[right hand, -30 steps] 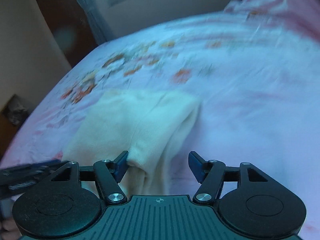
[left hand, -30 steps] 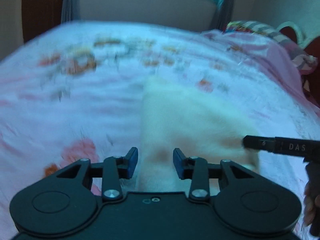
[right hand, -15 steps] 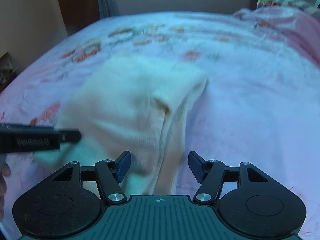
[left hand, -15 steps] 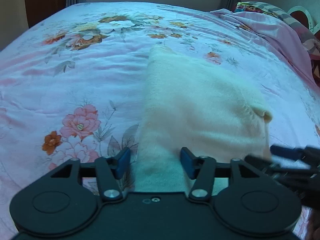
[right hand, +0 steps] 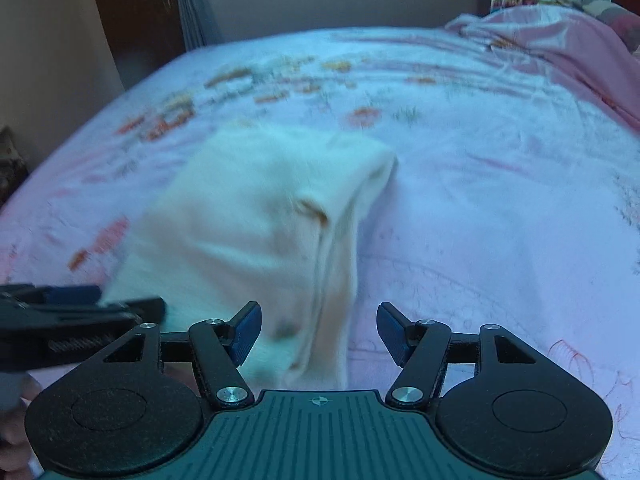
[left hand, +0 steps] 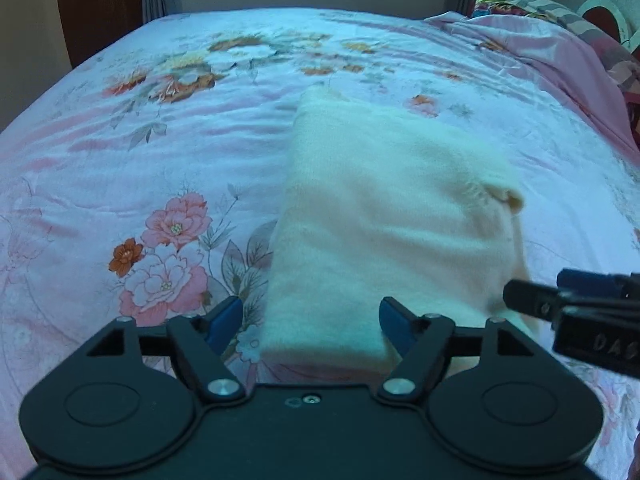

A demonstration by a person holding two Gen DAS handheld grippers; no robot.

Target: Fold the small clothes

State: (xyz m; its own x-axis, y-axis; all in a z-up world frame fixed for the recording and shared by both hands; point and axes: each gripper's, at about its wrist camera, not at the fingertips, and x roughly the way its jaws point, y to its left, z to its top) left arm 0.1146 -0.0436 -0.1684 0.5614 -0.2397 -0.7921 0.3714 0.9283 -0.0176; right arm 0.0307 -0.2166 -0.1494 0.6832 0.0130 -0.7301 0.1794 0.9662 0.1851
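Nearest, left gripper: jaws opening, pads clear of the cloth; the near edge of the folded cream garment lies between them, not pinched. Right gripper: jaws spread apart, nothing clamped; the garment's near right corner sits between the blue pads, closer to the left-hand one. Each gripper shows in the other's view, close to the garment's near edge. Garment lies folded into a rough rectangle on the floral pink bedsheet, one rolled edge along its right side. Farther off: rumpled pink blanket at the bed's far right, curtain and wall beyond. Right view blurred.
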